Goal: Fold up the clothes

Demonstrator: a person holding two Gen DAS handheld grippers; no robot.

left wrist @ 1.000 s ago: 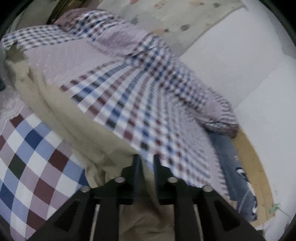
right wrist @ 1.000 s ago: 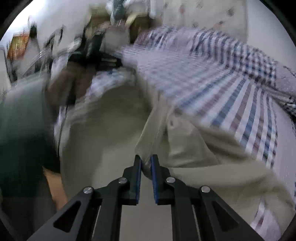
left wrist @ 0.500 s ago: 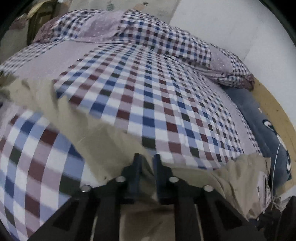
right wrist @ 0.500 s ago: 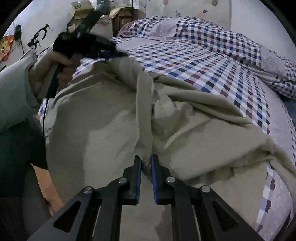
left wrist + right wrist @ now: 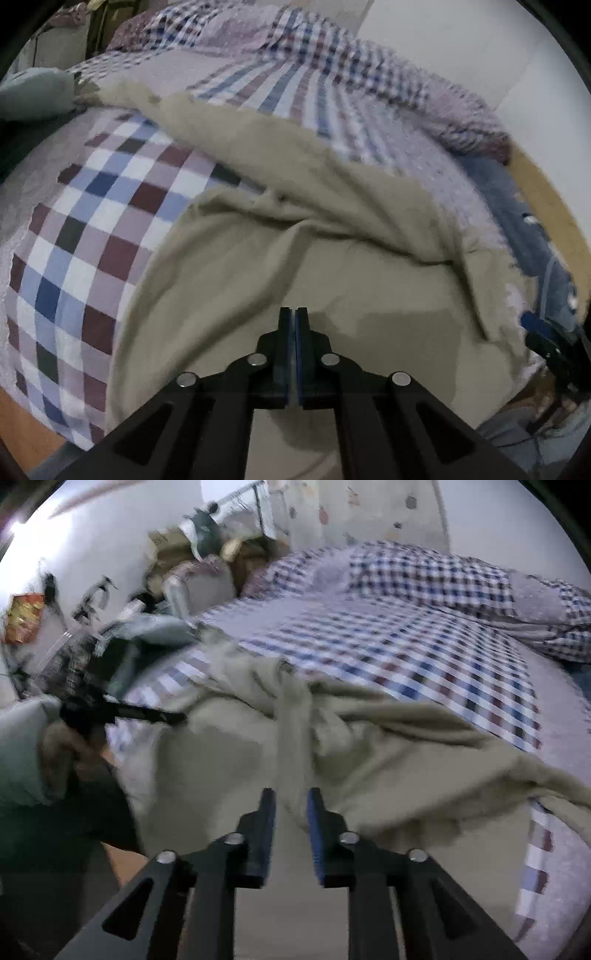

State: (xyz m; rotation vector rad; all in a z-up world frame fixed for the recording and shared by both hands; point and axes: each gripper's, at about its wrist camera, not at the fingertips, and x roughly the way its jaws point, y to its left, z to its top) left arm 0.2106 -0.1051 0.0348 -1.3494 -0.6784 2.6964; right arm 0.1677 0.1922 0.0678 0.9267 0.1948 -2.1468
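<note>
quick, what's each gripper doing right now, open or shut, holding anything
Left gripper: shut, nothing visible between its fingers, above the beige garment.
Right gripper: open, a fold of the garment lying between its fingers, not clamped.

A: What covers the bed (image 5: pixel 74 236)?
B: A checked quilt in blue, maroon and white.
A: And on it?
B: Beige trousers (image 5: pixel 258 266) sprawl from centre to lower frame, crumpled. Checked pillows (image 5: pixel 424 576) lie at the upper right in the right view.

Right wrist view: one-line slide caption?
Open right claw over beige garment on checkered bed; left claw at its far edge.
</note>
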